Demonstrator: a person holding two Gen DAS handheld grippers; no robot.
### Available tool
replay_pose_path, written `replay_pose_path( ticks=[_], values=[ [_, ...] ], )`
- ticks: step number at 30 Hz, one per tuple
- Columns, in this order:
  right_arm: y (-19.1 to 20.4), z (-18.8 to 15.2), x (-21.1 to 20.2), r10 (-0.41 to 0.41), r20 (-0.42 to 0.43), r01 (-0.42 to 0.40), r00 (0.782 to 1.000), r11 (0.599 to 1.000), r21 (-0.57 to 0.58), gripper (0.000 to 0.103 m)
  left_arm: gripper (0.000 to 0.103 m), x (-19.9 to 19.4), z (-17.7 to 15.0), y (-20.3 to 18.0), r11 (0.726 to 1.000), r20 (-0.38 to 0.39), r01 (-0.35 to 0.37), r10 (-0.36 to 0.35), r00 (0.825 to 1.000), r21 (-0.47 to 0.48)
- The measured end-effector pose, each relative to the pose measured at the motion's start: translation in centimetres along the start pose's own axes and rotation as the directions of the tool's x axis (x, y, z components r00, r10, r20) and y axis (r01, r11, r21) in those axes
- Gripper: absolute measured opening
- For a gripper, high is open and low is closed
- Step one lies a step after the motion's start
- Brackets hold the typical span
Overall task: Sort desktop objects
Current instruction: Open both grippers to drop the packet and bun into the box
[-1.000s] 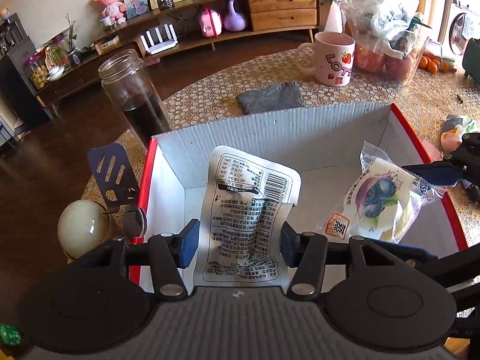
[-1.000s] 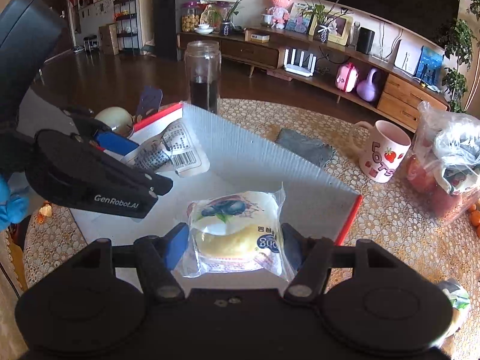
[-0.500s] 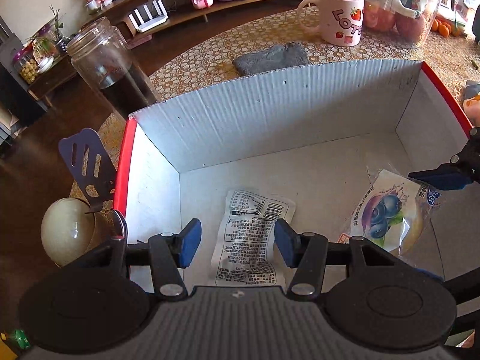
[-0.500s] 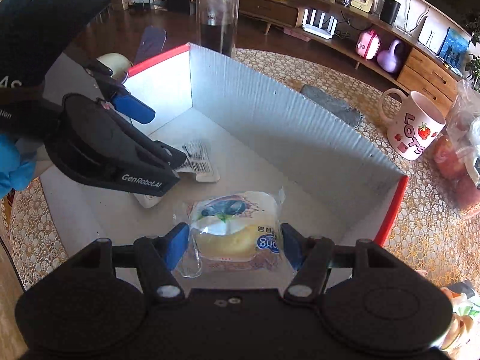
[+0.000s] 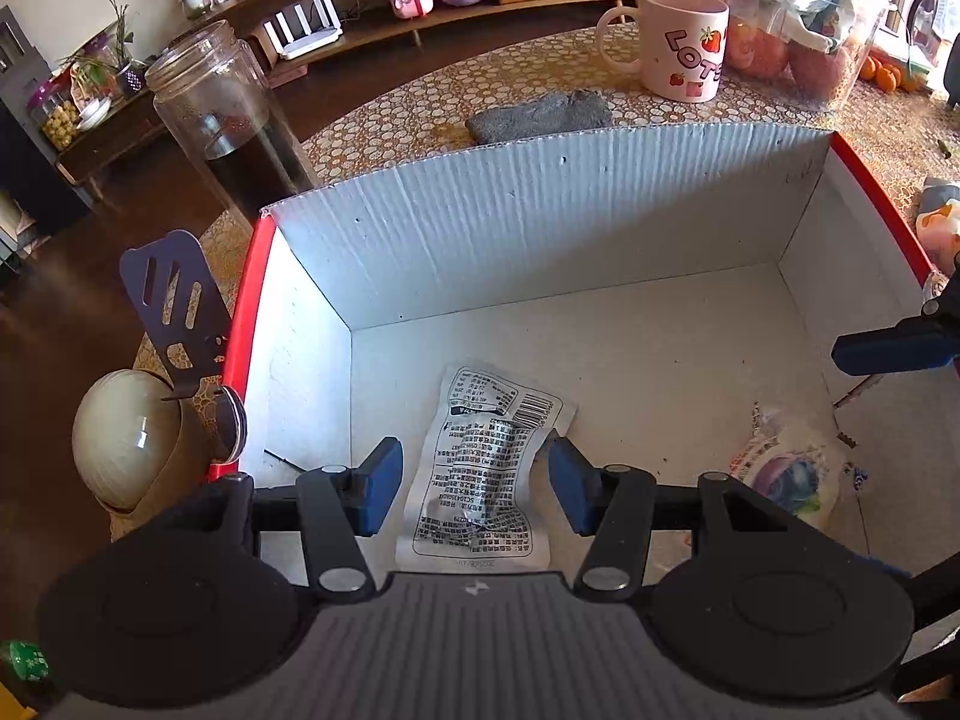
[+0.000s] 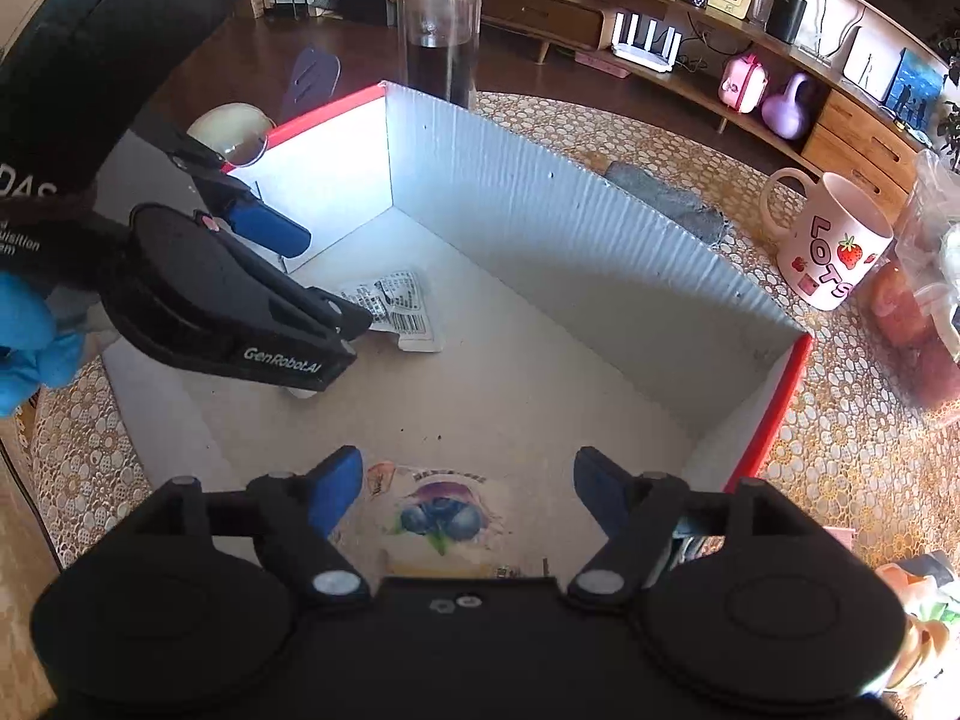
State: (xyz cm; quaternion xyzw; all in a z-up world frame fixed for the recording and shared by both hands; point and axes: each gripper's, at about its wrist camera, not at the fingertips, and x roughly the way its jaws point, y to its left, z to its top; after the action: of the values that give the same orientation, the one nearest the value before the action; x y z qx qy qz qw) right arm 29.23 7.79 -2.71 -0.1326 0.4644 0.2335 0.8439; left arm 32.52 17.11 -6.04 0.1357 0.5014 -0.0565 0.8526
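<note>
Left wrist view looks down into a box (image 5: 540, 228) with red edges, standing on the table (image 5: 420, 102). On its floor lies a flat white packet (image 5: 480, 468), print side up, and the left gripper (image 5: 471, 486) hangs over its near end with fingers (image 5: 378, 486) apart, one on either side of it and neither pressing on it, so it looks already let go. A second packet (image 5: 786, 474), clear film with a blueberry picture, lies to the right on the same floor. In the right wrist view that blueberry packet (image 6: 444, 516) sits between the fingers of the right gripper (image 6: 465, 486), whose jaws are opening; the pads stand clear of the film. Both packets are probably light, soft and crinkly, with slick film that slides and buckles rather than resisting a squeeze. The white one seems to hold a small lump in the middle, so the firmer hold would be across that lump, or along a sealed edge, not the loose flat film. The blueberry one looks puffed around something soft and could crush; a gentle pinch across its width should do. Outside the box stand a jar (image 5: 216, 120), a mug (image 5: 684, 42) and a grey cloth (image 5: 540, 117), perhaps still to sort.
</note>
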Motion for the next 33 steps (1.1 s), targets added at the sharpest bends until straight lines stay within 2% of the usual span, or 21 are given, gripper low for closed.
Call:
replay_pose_path(
  ticks=[9,14,33],
  values=[
    [-0.5,-1.1,-3.9,0.02,0.066,-0.021,0.998,1.0,0.014,0.078,0.053,-4.0,-0.6,-1.4,1.0,0.051,-0.01,0.01,0.999,0.011],
    [-0.8,-2.0,-6.3,0.043,0.115,-0.045,0.992,0.999,0.016,0.082,0.053,-6.3,-1.2,-2.0,1.0,0.072,-0.015,0.015,0.997,0.01],
    [-2.8,-7.3,-14.4,0.077,0.262,-0.099,0.962,0.993,0.069,0.086,0.054,-14.1,-4.5,-5.6,1.0,0.18,0.012,-0.011,0.984,-0.007]
  ],
)
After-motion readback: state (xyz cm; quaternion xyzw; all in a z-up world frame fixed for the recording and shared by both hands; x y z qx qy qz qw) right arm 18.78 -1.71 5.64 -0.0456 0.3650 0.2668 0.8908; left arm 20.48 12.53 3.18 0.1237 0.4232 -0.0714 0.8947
